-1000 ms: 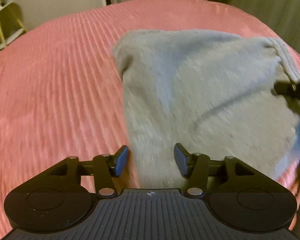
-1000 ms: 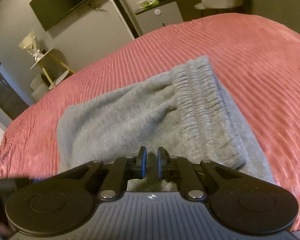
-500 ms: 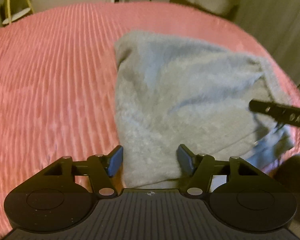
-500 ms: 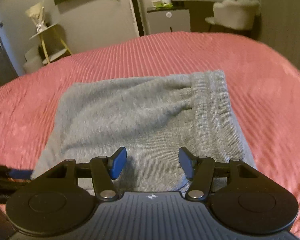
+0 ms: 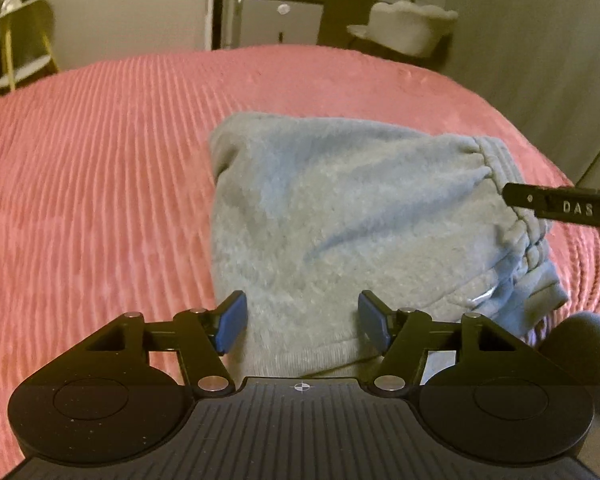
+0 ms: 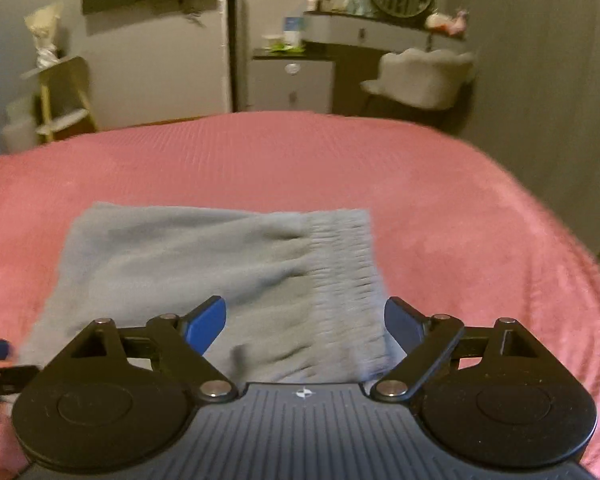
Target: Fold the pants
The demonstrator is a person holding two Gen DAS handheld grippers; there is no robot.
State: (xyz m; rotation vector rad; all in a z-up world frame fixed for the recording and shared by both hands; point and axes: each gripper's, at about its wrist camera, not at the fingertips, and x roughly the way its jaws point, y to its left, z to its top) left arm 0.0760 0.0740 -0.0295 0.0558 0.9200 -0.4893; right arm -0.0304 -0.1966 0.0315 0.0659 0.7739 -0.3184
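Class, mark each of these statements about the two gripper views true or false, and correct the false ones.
1. Both grippers are open and hold nothing. True: the left gripper and the right gripper stand with jaws apart.
2. The grey pants lie folded on a pink bedspread. True.
3. The pants are spread out at full length. False: they form a compact folded bundle.
4. The ribbed waistband is on the left side in the right wrist view. False: it is on the right side.
5. A white chair stands beyond the bed. True.
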